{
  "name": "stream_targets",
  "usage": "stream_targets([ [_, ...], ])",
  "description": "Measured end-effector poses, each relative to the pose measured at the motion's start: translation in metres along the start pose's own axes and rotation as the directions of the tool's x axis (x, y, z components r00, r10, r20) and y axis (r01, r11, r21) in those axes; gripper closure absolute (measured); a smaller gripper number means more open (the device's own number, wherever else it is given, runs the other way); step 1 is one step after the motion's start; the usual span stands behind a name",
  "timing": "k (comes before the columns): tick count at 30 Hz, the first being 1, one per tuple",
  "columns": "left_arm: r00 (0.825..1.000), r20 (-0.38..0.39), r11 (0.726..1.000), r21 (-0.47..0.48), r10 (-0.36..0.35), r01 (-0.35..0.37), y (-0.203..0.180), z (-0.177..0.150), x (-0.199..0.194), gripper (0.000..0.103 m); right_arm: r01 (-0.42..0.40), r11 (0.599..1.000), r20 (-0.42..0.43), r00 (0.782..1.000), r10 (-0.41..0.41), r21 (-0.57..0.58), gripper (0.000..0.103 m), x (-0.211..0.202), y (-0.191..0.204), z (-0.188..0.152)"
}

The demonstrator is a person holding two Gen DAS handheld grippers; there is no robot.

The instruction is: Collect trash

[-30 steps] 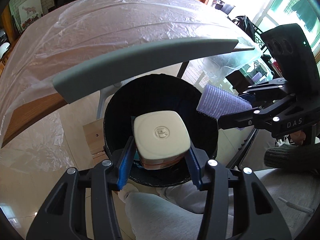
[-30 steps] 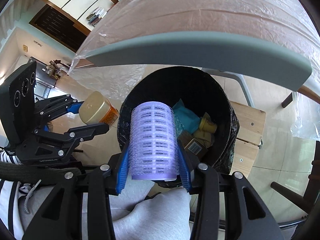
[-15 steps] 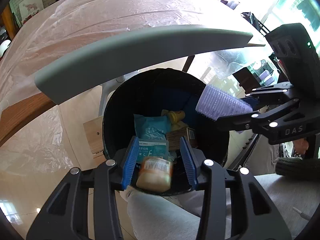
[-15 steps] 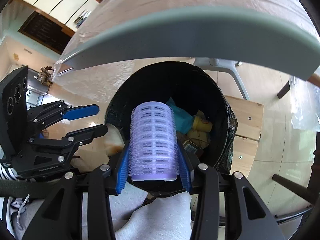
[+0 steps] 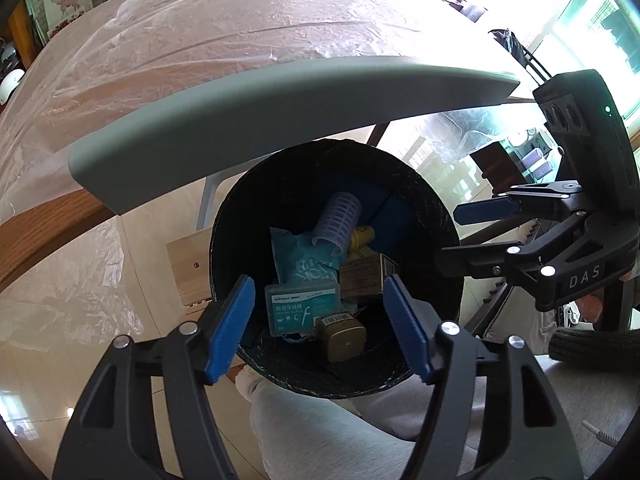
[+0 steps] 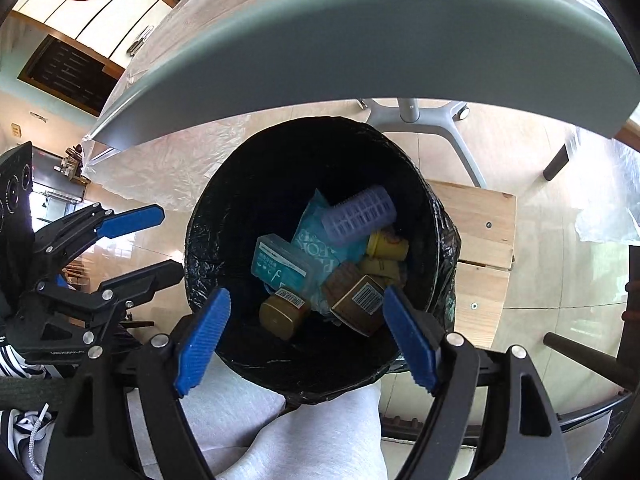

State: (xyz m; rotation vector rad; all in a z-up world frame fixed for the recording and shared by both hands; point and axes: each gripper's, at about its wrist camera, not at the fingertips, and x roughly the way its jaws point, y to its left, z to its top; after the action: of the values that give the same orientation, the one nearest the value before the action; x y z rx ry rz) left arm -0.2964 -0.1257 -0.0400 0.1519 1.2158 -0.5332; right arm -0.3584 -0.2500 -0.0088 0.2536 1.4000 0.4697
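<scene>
A black bin [image 5: 224, 240] [image 6: 200, 248] stands on the floor below the table edge, with trash inside. A purple hair roller [image 5: 338, 216] [image 6: 358, 215] lies on top of a teal packet [image 5: 304, 260] [image 6: 316, 240]. An amber jar with a tan lid [image 5: 344, 338] [image 6: 282, 314] lies at the near side, beside a teal floss box [image 5: 302, 308] [image 6: 280, 266] and a brown carton [image 6: 358, 304]. My left gripper [image 5: 320, 324] [image 6: 132, 240] is open and empty above the bin's near rim. My right gripper [image 6: 304, 336] [image 5: 468, 236] is open and empty above the bin.
A grey table edge [image 5: 280, 120] [image 6: 360, 52] overhangs the bin, covered with clear plastic sheet [image 5: 200, 32]. A wooden board [image 6: 480, 248] [image 5: 188, 268] lies on the floor beside the bin. A chair base [image 6: 416, 116] stands behind. The person's grey-clad knee [image 6: 304, 436] is just below.
Both grippers opened. The amber jar dropped from the left gripper into the bin, and the purple hair roller dropped from the right gripper onto the trash.
</scene>
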Motion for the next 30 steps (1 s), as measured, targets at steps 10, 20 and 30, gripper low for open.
stream_targets([
  [10,1.0,-0.008,1.0,-0.02,-0.015,0.015,-0.001,0.003,-0.006,0.019,-0.036,0.999,-0.031,0.999,0.036,0.003,0.005,-0.004,0.002,0.0],
  [20,0.935,0.347,0.991,-0.127,0.077,-0.035,0.037,0.056,-0.123,0.002,0.088,0.991,0.317,0.947,-0.052,-0.098,0.004,-0.145,0.012,0.052],
  [30,0.888,0.331,0.915,-0.352,0.32,-0.198,0.163,0.155,-0.083,0.002,0.352,0.929,0.395,0.842,-0.368,0.114,0.004,-0.137,-0.112,0.203],
])
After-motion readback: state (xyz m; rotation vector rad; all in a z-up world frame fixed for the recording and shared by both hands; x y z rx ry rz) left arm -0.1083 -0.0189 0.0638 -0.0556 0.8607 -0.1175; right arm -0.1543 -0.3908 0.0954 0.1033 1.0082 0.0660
